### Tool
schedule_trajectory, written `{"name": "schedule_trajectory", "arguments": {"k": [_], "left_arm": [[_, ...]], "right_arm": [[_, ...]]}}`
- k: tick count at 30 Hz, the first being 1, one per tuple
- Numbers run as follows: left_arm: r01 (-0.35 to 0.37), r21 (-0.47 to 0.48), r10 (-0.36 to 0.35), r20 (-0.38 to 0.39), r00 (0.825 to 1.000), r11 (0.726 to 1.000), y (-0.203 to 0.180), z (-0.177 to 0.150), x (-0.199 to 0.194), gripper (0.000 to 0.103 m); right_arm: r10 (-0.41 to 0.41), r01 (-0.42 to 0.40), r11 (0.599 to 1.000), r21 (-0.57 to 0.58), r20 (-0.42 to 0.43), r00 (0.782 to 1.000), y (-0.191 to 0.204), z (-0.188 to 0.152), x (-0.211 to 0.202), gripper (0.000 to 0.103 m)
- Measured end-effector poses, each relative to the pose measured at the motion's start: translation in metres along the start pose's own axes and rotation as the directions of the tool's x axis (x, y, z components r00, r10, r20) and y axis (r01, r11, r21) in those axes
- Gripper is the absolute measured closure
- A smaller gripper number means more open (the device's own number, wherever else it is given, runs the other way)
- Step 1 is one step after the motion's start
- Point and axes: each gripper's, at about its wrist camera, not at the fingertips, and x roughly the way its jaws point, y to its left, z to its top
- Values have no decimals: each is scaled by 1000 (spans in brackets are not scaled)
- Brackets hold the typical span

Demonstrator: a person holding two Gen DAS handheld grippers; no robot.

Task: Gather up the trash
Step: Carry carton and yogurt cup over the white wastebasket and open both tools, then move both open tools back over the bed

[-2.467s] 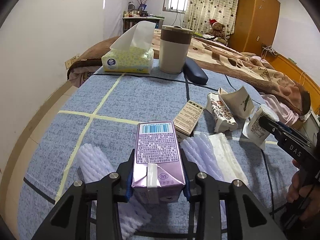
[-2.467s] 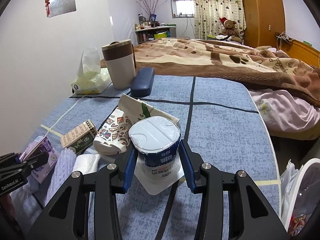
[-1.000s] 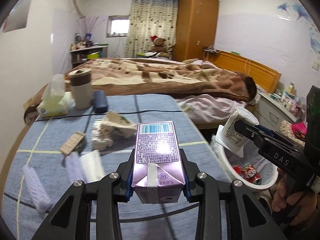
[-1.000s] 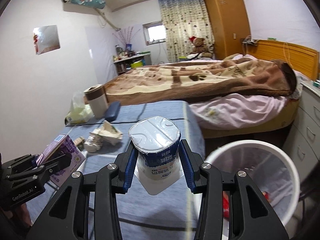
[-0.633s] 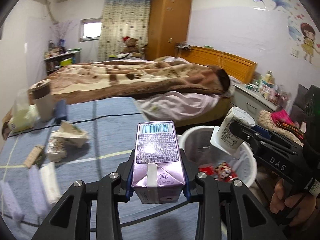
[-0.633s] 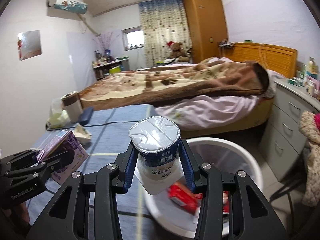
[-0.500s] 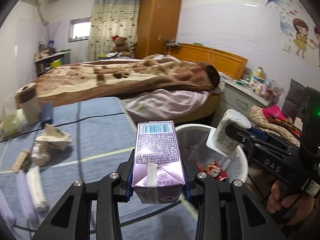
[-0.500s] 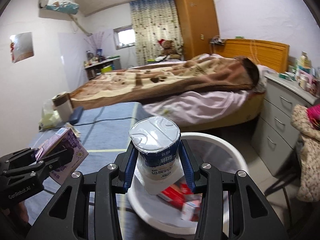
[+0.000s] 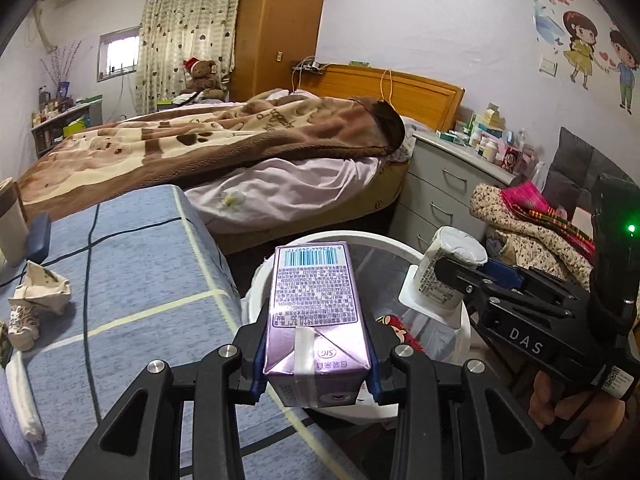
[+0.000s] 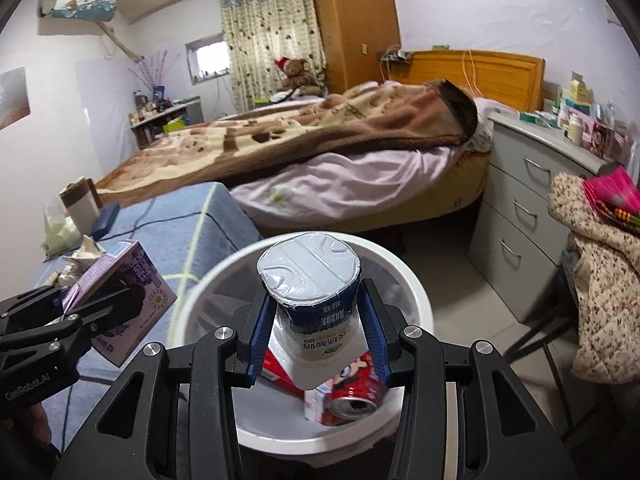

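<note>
The yogurt cup (image 10: 310, 312) hangs over the white bin (image 10: 416, 300), pinched by the right gripper (image 10: 316, 340); the purple carton (image 9: 314, 320), pinched by the left gripper (image 9: 316, 364), sits over the bin's near rim, beside the blue surface (image 9: 132, 280). To drop well, I judge each item should clear the rim and be centred above the red can (image 10: 354, 394) before the fingers spread; the carton needs carrying further in. Crumpled wrappers (image 9: 38, 292) remain on the surface
</note>
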Motion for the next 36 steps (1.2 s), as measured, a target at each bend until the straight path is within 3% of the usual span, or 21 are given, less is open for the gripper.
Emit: {"name": "schedule_trajectory", "arguments": {"k": [12, 16, 21, 23, 25, 36], "left_arm": [[41, 12, -41, -20, 999, 999, -4, 4, 19, 65], [39, -7, -39, -14, 999, 999, 0, 4, 21, 53], [25, -9, -25, -13, 1000, 1000, 6, 4, 17, 52], [23, -18, -23, -9, 1000, 1000, 10, 3, 14, 52], [15, -24, -16, -5, 1000, 1000, 12, 3, 11, 52], [-19, -47, 19, 9, 1000, 999, 26, -5, -10, 52]], "right_arm": [[-29, 29, 1000, 8, -24, 999, -10, -2, 6, 59], [-50, 50, 999, 7, -28, 998, -11, -2, 9, 59], [-52, 53, 999, 11, -34, 998, -11, -2, 10, 59], [-55, 55, 998, 12, -33, 998, -10, -1, 10, 50], [-55, 56, 998, 15, -27, 998, -10, -1, 9, 30], [-30, 30, 999, 30, 0, 1000, 0, 1, 2, 30]]}}
